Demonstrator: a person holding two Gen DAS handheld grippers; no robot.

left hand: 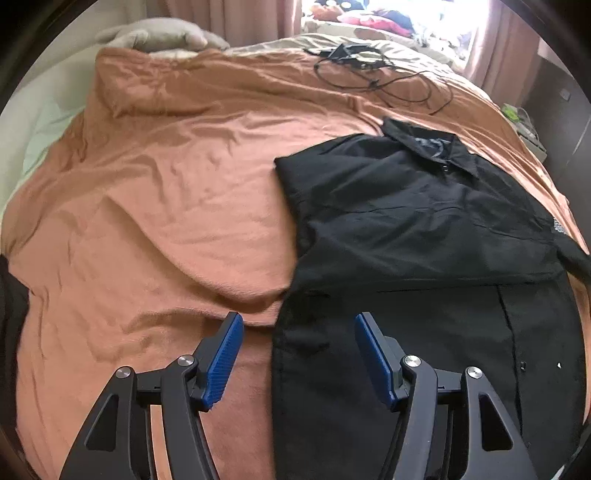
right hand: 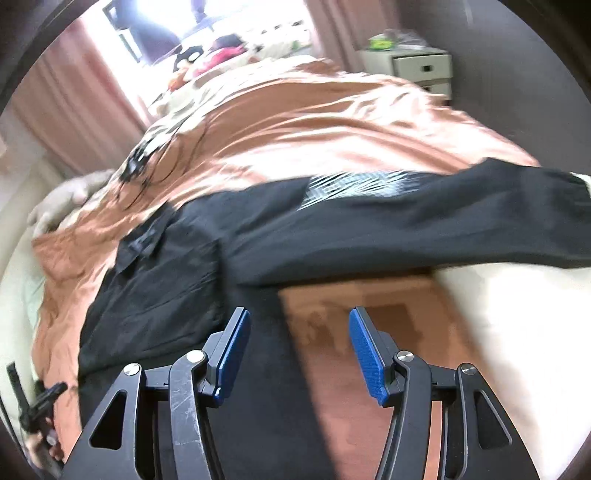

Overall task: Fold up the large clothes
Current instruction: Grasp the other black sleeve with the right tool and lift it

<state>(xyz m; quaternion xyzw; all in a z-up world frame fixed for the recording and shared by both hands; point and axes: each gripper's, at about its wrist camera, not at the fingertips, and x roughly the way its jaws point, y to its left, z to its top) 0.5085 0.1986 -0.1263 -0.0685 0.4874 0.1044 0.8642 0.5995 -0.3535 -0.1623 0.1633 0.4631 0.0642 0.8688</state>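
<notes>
a black shirt [left hand: 424,221] lies spread on a bed covered by a rumpled orange blanket [left hand: 166,192], toward the right side of the bed in the left wrist view, with its collar [left hand: 428,144] pointing away from the camera and one side already folded in over the body. the left gripper [left hand: 299,354] is wide open and holds nothing; its blue pads [left hand: 225,358] straddle the left edge of the shirt's lower part, one over blanket, the other over black cloth. the right gripper [right hand: 299,350] is also wide open and empty, hanging above the shirt [right hand: 184,280] near the bed's edge, with a sleeve [right hand: 424,225] stretched out across the blanket [right hand: 314,125] to the right. this view is blurred. beyond the shirt a tangle of black cable [left hand: 373,74] rests on the blanket, a grey pillow [left hand: 162,35] sits at the far left corner, and a small white nightstand [right hand: 421,68] stands beside the bed near pink curtains [right hand: 74,103].
</notes>
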